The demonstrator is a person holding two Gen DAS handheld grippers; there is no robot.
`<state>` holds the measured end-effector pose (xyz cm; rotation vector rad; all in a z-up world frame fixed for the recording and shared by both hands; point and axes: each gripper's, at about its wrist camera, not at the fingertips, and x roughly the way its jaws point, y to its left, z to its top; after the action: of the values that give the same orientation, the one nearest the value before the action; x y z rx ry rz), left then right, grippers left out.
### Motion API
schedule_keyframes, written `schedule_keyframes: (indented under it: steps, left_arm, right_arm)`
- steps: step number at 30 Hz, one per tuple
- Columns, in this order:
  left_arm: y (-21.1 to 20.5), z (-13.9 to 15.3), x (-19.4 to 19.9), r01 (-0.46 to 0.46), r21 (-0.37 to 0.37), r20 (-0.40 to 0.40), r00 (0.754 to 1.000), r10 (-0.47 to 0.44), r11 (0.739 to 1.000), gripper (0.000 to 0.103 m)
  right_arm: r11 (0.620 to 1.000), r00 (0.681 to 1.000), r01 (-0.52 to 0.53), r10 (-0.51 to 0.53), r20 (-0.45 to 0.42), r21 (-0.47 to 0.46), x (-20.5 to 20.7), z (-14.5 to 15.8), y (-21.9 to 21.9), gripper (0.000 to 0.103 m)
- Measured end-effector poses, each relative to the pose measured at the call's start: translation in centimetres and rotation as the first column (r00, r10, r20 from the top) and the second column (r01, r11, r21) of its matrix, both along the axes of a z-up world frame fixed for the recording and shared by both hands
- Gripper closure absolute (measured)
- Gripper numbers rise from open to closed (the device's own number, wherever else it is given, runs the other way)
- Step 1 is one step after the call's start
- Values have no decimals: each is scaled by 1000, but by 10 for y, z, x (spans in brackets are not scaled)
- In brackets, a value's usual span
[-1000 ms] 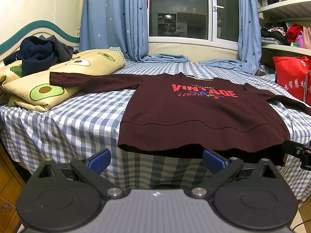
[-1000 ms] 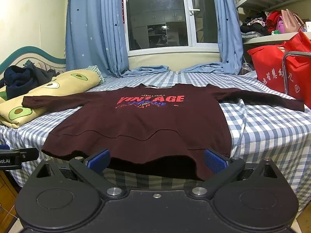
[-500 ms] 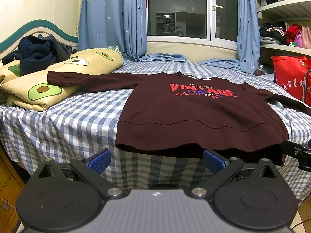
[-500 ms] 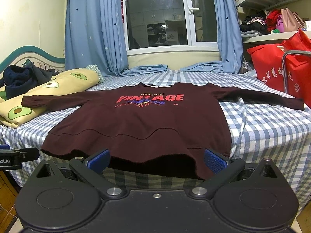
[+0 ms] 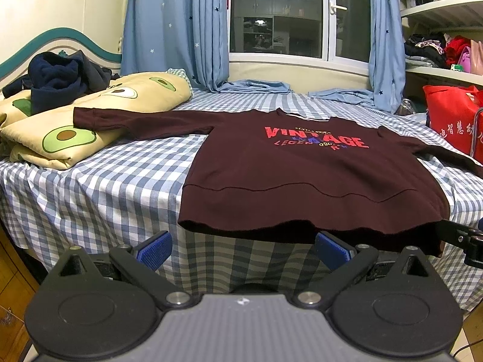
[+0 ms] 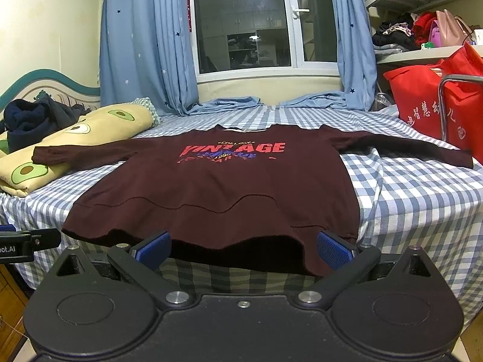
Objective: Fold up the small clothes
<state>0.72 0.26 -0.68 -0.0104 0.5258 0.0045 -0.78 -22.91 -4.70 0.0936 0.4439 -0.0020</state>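
A maroon sweatshirt [image 5: 302, 181] printed with "VINTAGE" in red lies spread face-up on a blue-and-white checked bed sheet [image 5: 114, 187], filling the centre and right of the left wrist frame and the centre of the right wrist frame. Both sleeves are stretched out sideways; the one toward the left of the frame drapes onto a cream avocado-print quilt [image 5: 90, 114], which also carries a heap of dark navy clothing [image 5: 57, 81] at the upper left. The sweatshirt's hem hangs just over the near edge of the bed.

The left gripper [image 5: 241, 249] sits at the bottom centre of its frame, its blue-padded fingers [image 5: 154, 249] spread wide and holding nothing, poised just short of the hem near its left corner. The right gripper [image 6: 243, 249] is likewise spread wide and empty at the bottom centre of its own frame, facing the hem toward its right corner; one pad sits close to the cloth, though contact cannot be told. Each gripper's tip shows at the edge of the other's view.

Blue star-print curtains [image 6: 145, 45] frame a dark window [image 6: 256, 21] at the top centre. A red bag [image 6: 422, 99] stands at the right edge, beneath shelves [image 5: 440, 9] stacked with clothes.
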Motion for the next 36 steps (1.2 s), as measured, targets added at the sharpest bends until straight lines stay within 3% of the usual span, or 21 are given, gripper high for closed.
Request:
schedule_keyframes:
  steps: [26,31,36]
  left_arm:
    - [-9,-4,22,-11,9,-73,997,11,1000,1]
    - [-12,1,52,-33,64,-157,987,43,997,1]
    - [-20,12,82,-59,120,-156,985,77,991,1]
  right_arm:
    - [999,999,8,-7,-36,33,15,0,-7,0]
    - [1000,998,-1,-1,-58,-24,35,5,-12,0]
    - [996,992,58,-65,-107,-64,64,15,-31,0]
